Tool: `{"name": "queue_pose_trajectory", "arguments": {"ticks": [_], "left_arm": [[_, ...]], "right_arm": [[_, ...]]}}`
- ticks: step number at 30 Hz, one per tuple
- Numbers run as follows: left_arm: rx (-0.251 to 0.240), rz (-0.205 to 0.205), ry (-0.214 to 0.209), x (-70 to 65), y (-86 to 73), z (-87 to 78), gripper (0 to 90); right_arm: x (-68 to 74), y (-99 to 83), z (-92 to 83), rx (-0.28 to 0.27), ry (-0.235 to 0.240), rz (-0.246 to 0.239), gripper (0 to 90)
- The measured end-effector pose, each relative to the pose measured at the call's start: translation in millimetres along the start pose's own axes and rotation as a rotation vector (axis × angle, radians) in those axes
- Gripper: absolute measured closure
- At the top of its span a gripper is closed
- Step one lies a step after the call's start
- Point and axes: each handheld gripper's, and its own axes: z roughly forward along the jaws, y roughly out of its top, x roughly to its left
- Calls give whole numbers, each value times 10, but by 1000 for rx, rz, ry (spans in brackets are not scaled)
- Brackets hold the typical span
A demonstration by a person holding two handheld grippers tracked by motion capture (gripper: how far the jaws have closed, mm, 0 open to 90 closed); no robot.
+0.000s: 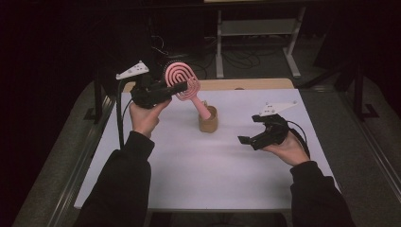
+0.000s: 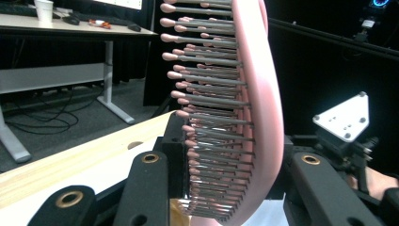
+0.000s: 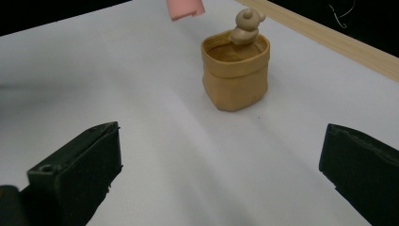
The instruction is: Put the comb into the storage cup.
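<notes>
The left gripper [image 1: 182, 86] is clamped across the head of a pink hairbrush [image 1: 182, 78], pinning it between bristle side and back. The brush hangs tilted above the far middle of the white table [image 1: 189, 165], its handle slanting down toward the small tan pouch [image 1: 208, 120] standing there. Gripping the head leaves the handle free, which I take to be for steering it into the pouch's open mouth. In the right gripper view the handle's end hangs above the table beside the pouch, not inside it. The right gripper [image 1: 246, 140] sits low at the near right with its jaws spread wide and nothing between them, pointed at the pouch, perhaps ready to steady it. A little tan figure [image 3: 248, 24] perches on the pouch's far rim. The pouch's inside is shadowed, so I cannot make out any contents.
</notes>
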Motion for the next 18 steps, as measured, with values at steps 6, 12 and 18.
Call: {"name": "queue_pose_trajectory", "arguments": {"ticks": [6,12,18], "left_arm": [[4,6,8,35,42,47,634],[1,24,18,29,103,88,634],[9,45,22,18,139,154,634]], "right_arm": [[-1,-177,-146,-22,-25,18,0],[-24,-368,-273,-52,-53,44,0],[-37,-519,-357,-74,-68,71,0]]}}
